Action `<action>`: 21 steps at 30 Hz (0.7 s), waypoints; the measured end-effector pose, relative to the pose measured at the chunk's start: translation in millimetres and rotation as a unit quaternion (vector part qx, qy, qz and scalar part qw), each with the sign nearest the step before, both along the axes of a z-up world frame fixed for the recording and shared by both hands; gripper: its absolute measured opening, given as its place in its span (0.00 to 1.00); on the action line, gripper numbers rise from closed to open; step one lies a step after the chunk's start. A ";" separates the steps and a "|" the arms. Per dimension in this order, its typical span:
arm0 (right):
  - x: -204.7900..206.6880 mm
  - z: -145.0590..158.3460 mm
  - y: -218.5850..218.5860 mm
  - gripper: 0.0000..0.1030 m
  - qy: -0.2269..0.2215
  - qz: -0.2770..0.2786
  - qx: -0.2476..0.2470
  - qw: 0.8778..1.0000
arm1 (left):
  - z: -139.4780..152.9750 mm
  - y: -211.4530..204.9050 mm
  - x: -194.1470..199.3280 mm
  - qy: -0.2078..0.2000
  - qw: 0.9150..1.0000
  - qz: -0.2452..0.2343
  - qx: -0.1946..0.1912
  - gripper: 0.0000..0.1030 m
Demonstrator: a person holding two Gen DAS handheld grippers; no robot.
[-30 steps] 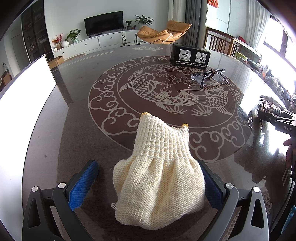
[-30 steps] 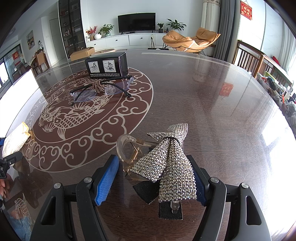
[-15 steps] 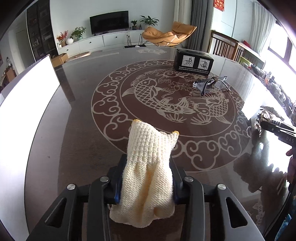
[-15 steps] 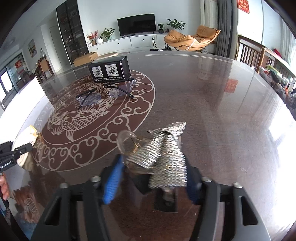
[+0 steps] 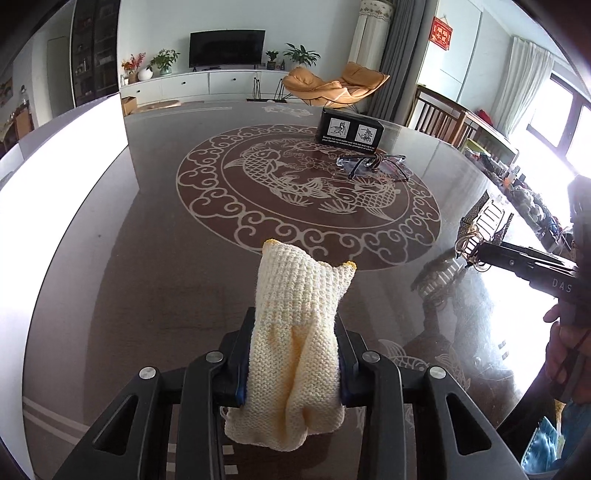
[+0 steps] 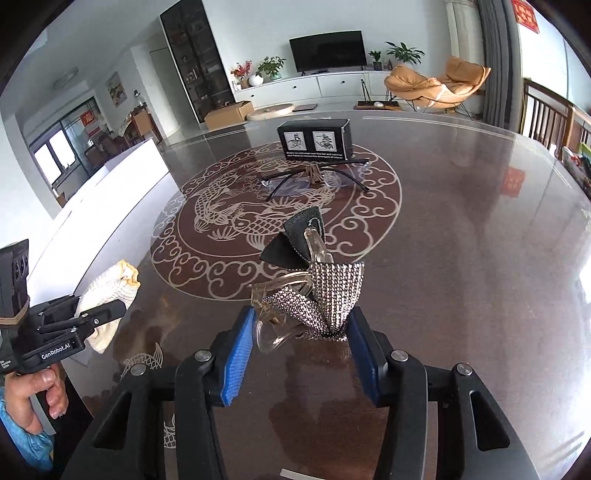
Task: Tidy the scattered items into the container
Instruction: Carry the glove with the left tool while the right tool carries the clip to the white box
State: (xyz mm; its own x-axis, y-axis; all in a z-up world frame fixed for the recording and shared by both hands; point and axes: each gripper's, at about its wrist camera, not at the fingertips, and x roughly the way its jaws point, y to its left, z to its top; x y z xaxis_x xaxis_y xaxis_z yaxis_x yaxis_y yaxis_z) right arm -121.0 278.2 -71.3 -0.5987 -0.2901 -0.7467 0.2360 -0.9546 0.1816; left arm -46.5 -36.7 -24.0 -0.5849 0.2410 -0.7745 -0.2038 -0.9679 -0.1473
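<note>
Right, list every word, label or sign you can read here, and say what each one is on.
"GenRobot.AI": side of the black left gripper.
"DAS": black body of the right gripper; the rest is cut off.
Small black cardboard box: white print under two pictures, too small to read.
Red wall hanging: characters unreadable.

Daylight everywhere, pretty bright. In my left cam the window (image 5: 576, 122) on the right is totally blown out, and it throws heavy glare across that side of the table (image 5: 166, 277). White panel (image 5: 55, 192) on the left is overexposed too, no detail. Tabletop is glossy, so lots of reflections, incl. the red wall hanging mirrored in my right cam. Fisheye bends everything near the edges, black vignette in the corners. Focus is sharp, no real motion blur.
</note>
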 end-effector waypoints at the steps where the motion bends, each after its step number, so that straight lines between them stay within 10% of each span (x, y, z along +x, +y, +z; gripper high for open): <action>1: -0.6 -0.1 -1.8 0.49 0.002 -0.001 0.001 1.000 | -0.3 -3.8 2.4 0.000 1.000 0.003 0.003 0.33; 21: -63.3 9.6 -8.5 0.47 0.031 0.005 -0.013 0.999 | -1.7 -8.6 14.0 -0.004 1.000 0.008 0.030 0.33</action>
